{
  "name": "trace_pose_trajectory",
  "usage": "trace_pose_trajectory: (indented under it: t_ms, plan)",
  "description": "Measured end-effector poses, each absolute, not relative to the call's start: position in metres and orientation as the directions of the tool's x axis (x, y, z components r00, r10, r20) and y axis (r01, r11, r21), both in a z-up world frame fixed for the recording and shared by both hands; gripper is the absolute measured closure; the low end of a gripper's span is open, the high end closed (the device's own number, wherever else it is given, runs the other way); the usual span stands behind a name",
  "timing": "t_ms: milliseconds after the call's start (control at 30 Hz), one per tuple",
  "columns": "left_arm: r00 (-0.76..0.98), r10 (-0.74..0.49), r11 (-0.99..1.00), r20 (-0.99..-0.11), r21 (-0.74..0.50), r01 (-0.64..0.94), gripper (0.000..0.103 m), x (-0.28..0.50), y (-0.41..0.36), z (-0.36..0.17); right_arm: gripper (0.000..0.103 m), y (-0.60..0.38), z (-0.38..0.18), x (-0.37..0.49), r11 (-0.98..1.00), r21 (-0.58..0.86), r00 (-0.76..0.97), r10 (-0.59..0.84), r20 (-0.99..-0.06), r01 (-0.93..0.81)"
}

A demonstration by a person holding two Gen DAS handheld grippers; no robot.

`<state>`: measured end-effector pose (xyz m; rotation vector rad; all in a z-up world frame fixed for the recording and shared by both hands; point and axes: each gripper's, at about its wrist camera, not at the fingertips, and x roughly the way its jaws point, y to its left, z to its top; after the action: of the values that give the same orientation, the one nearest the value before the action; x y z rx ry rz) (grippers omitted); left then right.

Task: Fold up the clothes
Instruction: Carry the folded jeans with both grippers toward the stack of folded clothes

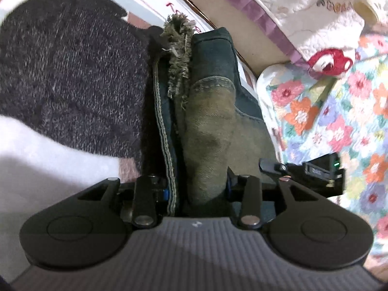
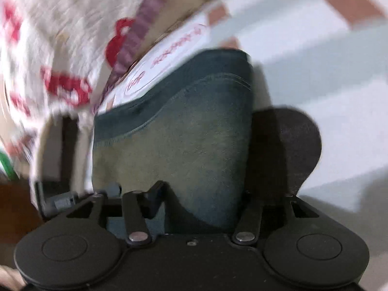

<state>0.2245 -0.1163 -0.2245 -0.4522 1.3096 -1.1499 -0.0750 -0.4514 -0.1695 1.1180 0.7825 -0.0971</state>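
Jeans (image 1: 208,126), dark denim with a faded olive-grey wash and a frayed hem, are the garment I have in hand. In the left wrist view they run up from my left tool (image 1: 201,194), bunched in several layers with a stitched seam at the left edge. The tool's jaws stand partly closed with the denim packed between them; I judge this a grip on the cloth. A dark knitted garment (image 1: 68,72) lies to the left on a white printed sheet (image 1: 48,150). A floral quilt (image 1: 327,121) sits to the right, with a white strawberry-print quilt (image 1: 303,19) above it.

In the right wrist view, which is blurred, the same jeans (image 2: 174,131) rise as a broad flat panel from my right tool (image 2: 194,208). Its jaws stand wider, with denim filling the gap. The fingertips are hidden, so I cannot tell whether they press on it.

Progress, in my judgement: the jeans appear doubled over lengthwise and are carried over the bed, not yet laid down as a finished fold. The knitted garment shows no neat fold and looks still to be done.
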Motion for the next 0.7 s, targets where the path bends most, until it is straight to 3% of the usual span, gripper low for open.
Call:
trace_pose_trajectory:
  t_ms: [33, 100, 200, 700]
  plan:
    - [-0.148, -0.845, 0.419, -0.513, -0.809, 0.412, 0.072, 0.223, -0.116, -0.223, 0.049, -0.449, -0.168, -0.074, 0.472, 0.765, 0.744, 0.285, -0.604, 0.439]
    - [-0.128, -0.837, 0.417, -0.533, -0.771, 0.482, 0.079, 0.217, -0.118, -0.212, 0.065, -0.440, -0.158, -0.074, 0.520, 0.742, 0.756, 0.250, -0.605, 0.422]
    - [-0.089, -0.830, 0.409, -0.551, -0.710, 0.573, 0.081, 0.208, -0.121, -0.191, 0.072, -0.427, -0.134, -0.078, 0.574, 0.725, 0.779, 0.224, -0.586, 0.380]
    - [0.047, -0.930, 0.316, -0.365, -0.728, 0.608, 0.081, 0.172, -0.055, -0.090, 0.073, -0.386, -0.025, -0.091, 0.612, 0.775, 0.874, 0.279, -0.398, 0.158]
